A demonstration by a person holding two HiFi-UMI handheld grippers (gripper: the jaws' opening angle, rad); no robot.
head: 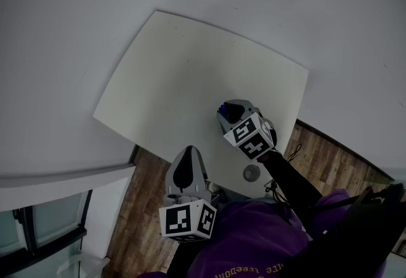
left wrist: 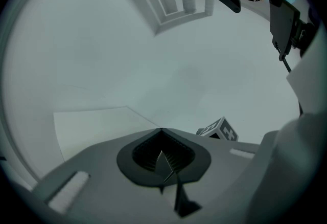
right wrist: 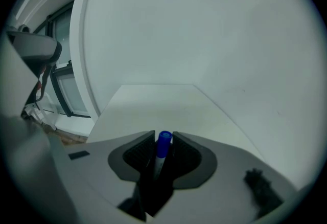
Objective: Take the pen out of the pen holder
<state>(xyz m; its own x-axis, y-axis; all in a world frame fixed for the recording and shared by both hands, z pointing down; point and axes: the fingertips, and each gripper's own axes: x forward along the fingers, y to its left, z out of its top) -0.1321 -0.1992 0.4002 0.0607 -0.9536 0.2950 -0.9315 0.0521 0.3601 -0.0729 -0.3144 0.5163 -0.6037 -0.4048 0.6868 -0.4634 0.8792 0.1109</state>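
My right gripper [head: 229, 109] hangs over the white table [head: 184, 67], near its front right part, and is shut on a pen with a blue cap [head: 223, 110]. In the right gripper view the pen [right wrist: 163, 145] stands upright between the closed jaws of the right gripper [right wrist: 163, 152], cap end forward. A small grey round thing [head: 251, 173], perhaps the pen holder seen from above, stands on the table behind that gripper. My left gripper [head: 188, 153] sits at the table's front edge, shut with nothing in it [left wrist: 162, 136].
Wooden floor [head: 136, 207] shows in front of the table and to its right. White walls close in on the table's far sides. A window [right wrist: 61, 74] lies to the left. The right gripper's marker cube [left wrist: 219, 130] appears in the left gripper view.
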